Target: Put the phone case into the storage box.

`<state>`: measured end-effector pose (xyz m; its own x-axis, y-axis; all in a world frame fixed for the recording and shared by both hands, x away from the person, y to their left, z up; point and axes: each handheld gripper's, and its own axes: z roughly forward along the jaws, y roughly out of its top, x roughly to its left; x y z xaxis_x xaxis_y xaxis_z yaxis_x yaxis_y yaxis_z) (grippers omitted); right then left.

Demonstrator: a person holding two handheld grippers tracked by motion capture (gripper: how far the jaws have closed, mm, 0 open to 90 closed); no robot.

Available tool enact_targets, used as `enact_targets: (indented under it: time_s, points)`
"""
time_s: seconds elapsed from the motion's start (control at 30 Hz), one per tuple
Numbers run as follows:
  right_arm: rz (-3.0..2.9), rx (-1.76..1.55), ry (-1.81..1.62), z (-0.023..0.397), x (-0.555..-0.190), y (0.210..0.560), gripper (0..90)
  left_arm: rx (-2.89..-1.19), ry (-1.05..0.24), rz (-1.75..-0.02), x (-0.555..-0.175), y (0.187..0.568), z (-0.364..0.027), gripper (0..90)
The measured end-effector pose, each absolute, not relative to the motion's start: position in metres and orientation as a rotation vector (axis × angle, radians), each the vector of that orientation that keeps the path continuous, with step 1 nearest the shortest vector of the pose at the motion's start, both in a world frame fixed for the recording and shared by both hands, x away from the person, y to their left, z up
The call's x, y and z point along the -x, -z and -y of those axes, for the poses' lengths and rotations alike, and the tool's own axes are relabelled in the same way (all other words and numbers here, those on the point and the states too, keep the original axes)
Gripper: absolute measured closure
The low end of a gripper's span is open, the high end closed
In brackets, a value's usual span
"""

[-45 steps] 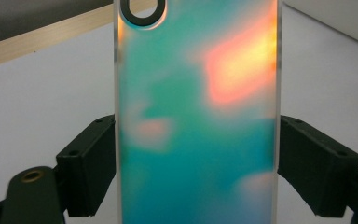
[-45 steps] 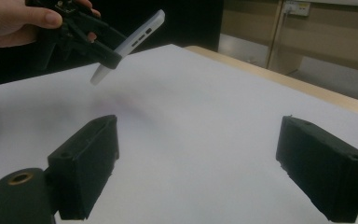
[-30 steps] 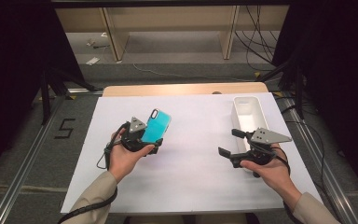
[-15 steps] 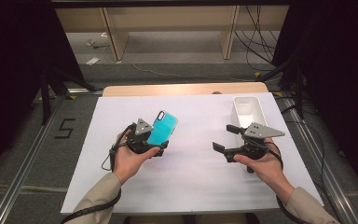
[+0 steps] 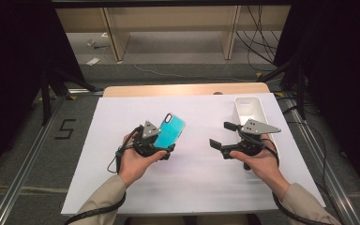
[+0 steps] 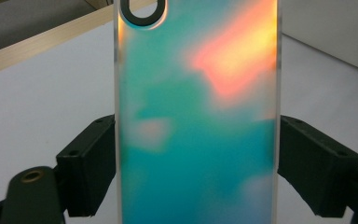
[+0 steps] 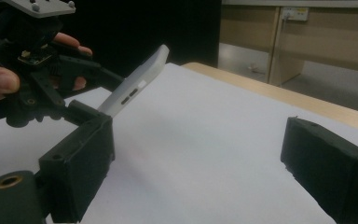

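The left gripper [image 5: 161, 146] is lifted above the worktop [image 5: 192, 187] left of centre, its fingers pinching the turquoise phone case [image 5: 169, 131], tilted upward. The right gripper [image 5: 221, 136] points left, fingers spread with nothing between

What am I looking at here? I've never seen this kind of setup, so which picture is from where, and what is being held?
A person sits at a table covered in white paper, holding a hand-held gripper in each hand. The high view looks down from above; the other two pictures come from cameras riding on each gripper. The left gripper is closed on the long edges of a teal phone case, seen close up in its own view. The right gripper has its jaws open with nothing between them. A white tray lies on the far right of the paper.
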<state>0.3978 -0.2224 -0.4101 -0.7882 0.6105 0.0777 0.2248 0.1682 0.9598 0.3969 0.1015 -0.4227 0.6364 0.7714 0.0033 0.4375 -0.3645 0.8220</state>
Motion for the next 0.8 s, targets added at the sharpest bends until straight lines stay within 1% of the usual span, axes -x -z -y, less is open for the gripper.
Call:
enact_targets:
  time_s: [0.8]
  points:
    - [-2.115, -0.835, -1.7, 0.194, -0.416, 0.406, 10.1, -2.044, -0.475, -0.876, -0.389, 0.427, -0.074, 17.2]
